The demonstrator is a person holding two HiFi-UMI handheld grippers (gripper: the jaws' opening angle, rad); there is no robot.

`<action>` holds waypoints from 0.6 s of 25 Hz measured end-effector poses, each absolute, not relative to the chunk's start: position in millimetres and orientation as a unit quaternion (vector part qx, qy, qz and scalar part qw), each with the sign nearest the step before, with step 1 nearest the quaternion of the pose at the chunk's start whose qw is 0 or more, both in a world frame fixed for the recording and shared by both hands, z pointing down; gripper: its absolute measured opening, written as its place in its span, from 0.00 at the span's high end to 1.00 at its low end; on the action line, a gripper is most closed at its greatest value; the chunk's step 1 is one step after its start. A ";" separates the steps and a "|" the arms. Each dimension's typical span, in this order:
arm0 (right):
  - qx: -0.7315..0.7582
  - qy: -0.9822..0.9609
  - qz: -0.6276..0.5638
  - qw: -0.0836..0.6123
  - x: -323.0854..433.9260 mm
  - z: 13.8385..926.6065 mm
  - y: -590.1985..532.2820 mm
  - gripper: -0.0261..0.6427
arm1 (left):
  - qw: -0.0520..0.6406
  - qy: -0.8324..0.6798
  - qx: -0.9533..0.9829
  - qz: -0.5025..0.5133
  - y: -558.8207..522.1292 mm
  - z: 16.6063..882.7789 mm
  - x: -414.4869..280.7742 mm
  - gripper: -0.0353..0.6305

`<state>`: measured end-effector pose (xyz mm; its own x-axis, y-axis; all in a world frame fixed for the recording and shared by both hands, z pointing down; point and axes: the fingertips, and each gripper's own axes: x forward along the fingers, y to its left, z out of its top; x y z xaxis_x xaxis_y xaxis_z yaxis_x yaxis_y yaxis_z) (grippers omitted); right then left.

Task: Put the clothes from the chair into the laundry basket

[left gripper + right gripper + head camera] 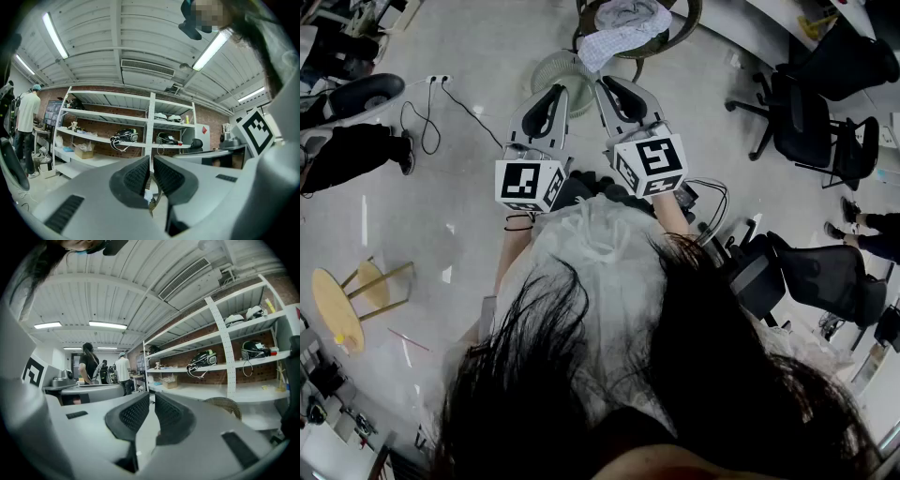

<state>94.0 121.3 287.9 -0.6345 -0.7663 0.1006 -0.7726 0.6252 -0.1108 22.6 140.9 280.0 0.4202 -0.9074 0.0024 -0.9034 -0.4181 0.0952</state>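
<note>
In the head view a pale checked cloth [614, 42] and a grey garment [633, 14] lie heaped in a round wicker-rimmed chair [686, 26] at the top edge. Just in front of it, on the floor, stands a pale green round mesh basket [551, 67]. My left gripper [557, 90] and right gripper [606, 83] are held side by side at chest height, pointing towards the chair and well short of it. Both are shut with nothing between the pads. In the left gripper view [151, 164] and the right gripper view [152, 401] the jaws point across the room at shelving.
Black office chairs [811, 122] stand at the right and a wooden stool [342, 305] at the left. A power strip with a cable [439, 81] lies on the floor ahead left. White shelving [150, 136] lines the brick wall. Two people [89, 364] stand at a far bench.
</note>
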 end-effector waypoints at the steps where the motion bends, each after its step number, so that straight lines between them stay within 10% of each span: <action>1: 0.427 -0.901 0.072 0.023 93.6 288.2 120.2 0.89 | 0.041 -0.537 0.842 -0.024 139.7 280.3 22.6 0.89; 15: 0.436 -0.895 0.093 0.019 85.7 296.5 110.2 0.89 | 0.048 -0.535 0.843 -0.022 130.3 286.4 9.9 0.89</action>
